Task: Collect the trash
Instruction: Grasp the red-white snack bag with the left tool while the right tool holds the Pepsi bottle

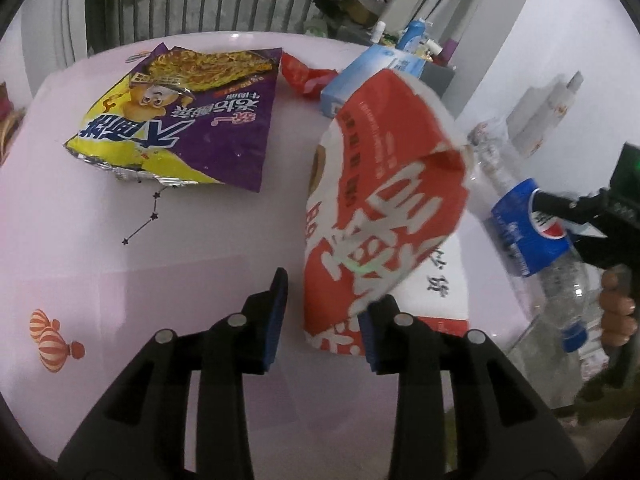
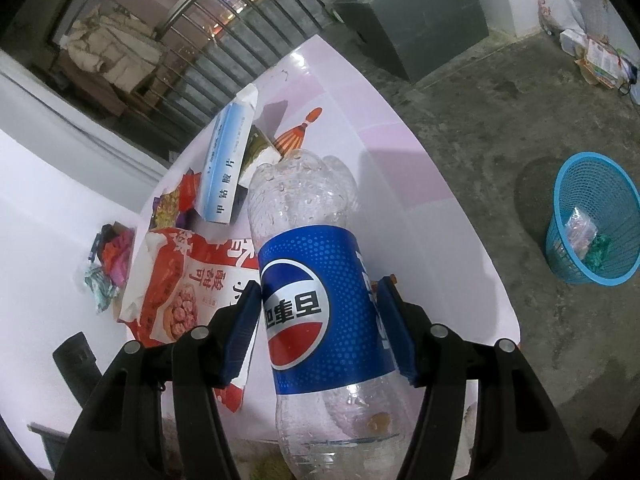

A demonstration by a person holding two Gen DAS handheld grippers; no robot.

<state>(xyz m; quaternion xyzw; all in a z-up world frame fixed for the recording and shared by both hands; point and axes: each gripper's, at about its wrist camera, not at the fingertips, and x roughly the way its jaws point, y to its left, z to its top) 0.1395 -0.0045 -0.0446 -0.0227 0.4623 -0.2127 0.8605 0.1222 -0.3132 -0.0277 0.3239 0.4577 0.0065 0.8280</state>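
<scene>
Left gripper (image 1: 322, 316) parted beside red bag (image 1: 384, 208)

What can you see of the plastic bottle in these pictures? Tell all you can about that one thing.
The plastic bottle is clear, with a blue label bearing a red, white and blue roundel, and a blue cap. It looks empty apart from droplets inside and a brownish speck near the neck. The right gripper clamps it across the label, tilted, base away from the camera, above the pale pink table's edge.
</scene>
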